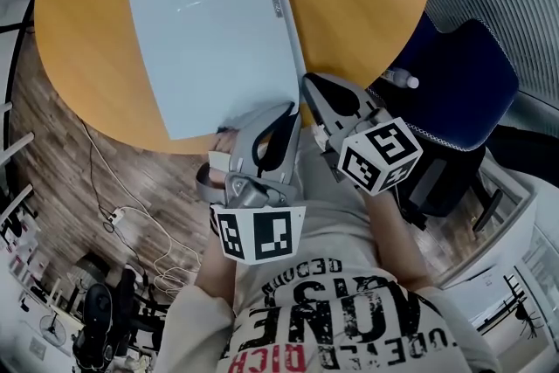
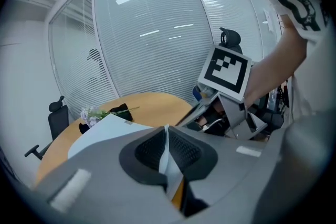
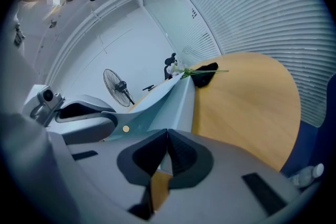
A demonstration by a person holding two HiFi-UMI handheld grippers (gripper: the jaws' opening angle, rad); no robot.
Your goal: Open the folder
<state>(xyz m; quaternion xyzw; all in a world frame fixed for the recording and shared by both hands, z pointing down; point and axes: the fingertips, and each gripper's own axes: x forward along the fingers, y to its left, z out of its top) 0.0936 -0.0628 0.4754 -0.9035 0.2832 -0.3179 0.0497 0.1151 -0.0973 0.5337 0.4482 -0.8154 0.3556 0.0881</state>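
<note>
A pale blue folder [image 1: 210,22] lies on the round wooden table [image 1: 87,31], its near corner past the table edge. My left gripper [image 1: 284,116] is shut on the folder's near edge; in the left gripper view the thin pale sheet [image 2: 169,162] is pinched between the pads of that gripper [image 2: 166,139]. The front cover [image 3: 168,105] curves upward from the table. My right gripper [image 1: 307,85] is just to the right, shut on the same corner of the folder; its pads [image 3: 181,152] meet on the pale edge. Both grippers sit side by side, nearly touching.
A blue chair [image 1: 463,83] stands right of the table with a small bottle [image 1: 400,79] by it. A sprig of flowers on a dark object [image 2: 97,113] lies at the table's far side. Cables [image 1: 131,223] trail on the wood floor. A fan [image 3: 118,86] stands beyond.
</note>
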